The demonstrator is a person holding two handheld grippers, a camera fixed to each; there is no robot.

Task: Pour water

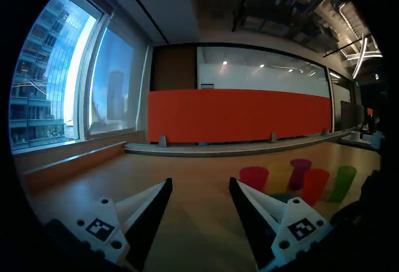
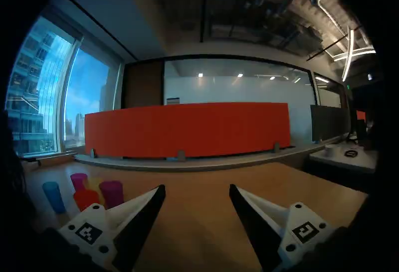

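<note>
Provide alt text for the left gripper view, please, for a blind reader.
The open white-and-black two-finger left gripper points across a light wooden table, holding nothing. A cluster of colourful plastic cups stands ahead to its right, before a long orange partition.

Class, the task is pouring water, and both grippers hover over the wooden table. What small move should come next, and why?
Probably turn the left gripper rightward toward the red cup, which stands just right of its fingers among the coloured cups. Both it and the right gripper are open and empty, and no cup lies between either pair of fingers yet.
</note>
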